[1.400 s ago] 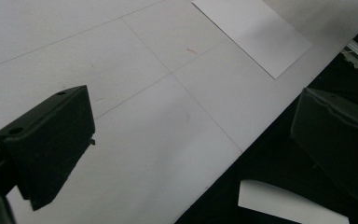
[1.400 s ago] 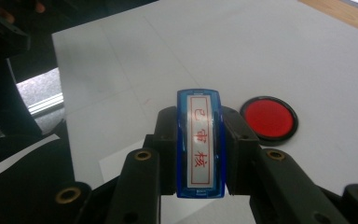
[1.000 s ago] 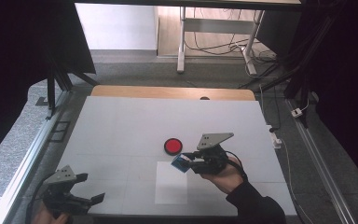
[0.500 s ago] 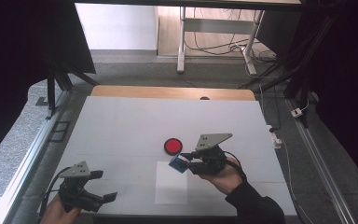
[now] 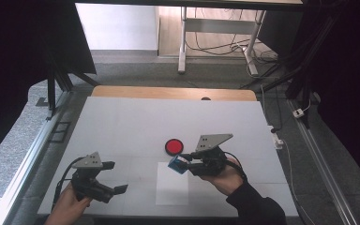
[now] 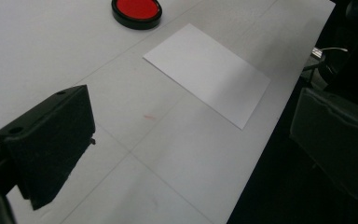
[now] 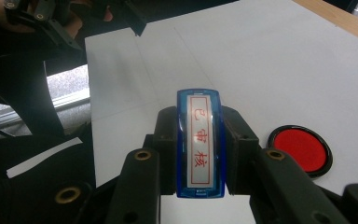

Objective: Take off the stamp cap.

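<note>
from the high view i see my right gripper (image 5: 183, 165) pinching a blue stamp (image 5: 177, 164) just above the white paper sheet (image 5: 172, 183), with the red ink pad (image 5: 174, 146) at its 12 o'clock. my left gripper (image 5: 115, 178) sits at 8 o'clock of the table (image 5: 122, 117). in the left gripper view my jaws are spread wide. in the right gripper view the stamp's label faces me.

In the right gripper view the jaws cover the stamp's (image 7: 199, 144) sides, and an arm hides most of the paper (image 7: 42, 156). The frame's top edge crops the pad (image 6: 136, 11) in the left gripper view.
</note>
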